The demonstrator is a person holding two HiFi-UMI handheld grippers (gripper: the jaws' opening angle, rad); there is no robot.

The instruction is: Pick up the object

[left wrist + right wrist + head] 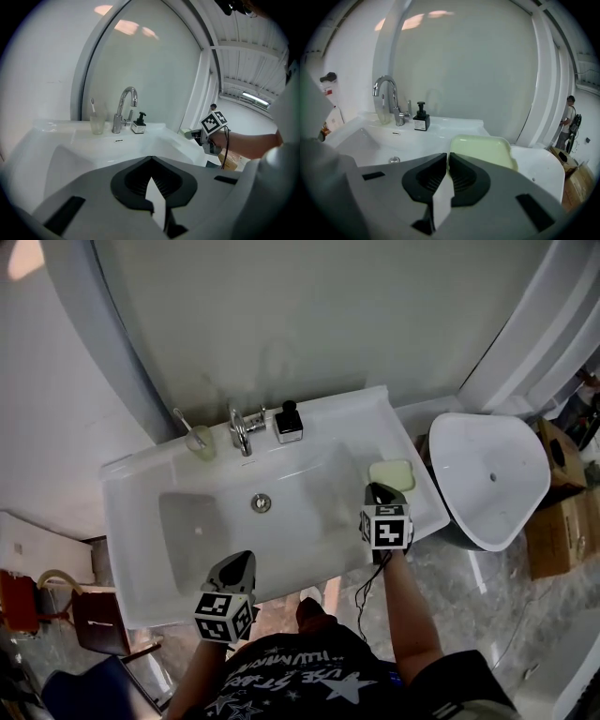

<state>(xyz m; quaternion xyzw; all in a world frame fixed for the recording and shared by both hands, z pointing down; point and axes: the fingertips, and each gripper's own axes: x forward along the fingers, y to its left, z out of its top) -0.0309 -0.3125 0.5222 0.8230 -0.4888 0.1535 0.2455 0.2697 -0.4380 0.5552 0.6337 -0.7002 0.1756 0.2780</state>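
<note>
Contact between the right gripper [378,489] and the pale green dish [392,474] cannot be confirmed, because the jaw tips cover its near rim in the right gripper view. Those jaws stand almost pressed together at that rim, with nothing visible between them. At lower centre of the head view, over the front of the sink [131,474], the left gripper [244,561] has its jaws together and empty. Count: one dish, centre right on the sink ledge; one tap [240,430]; one pump bottle [289,424]; one cup [200,440].
</note>
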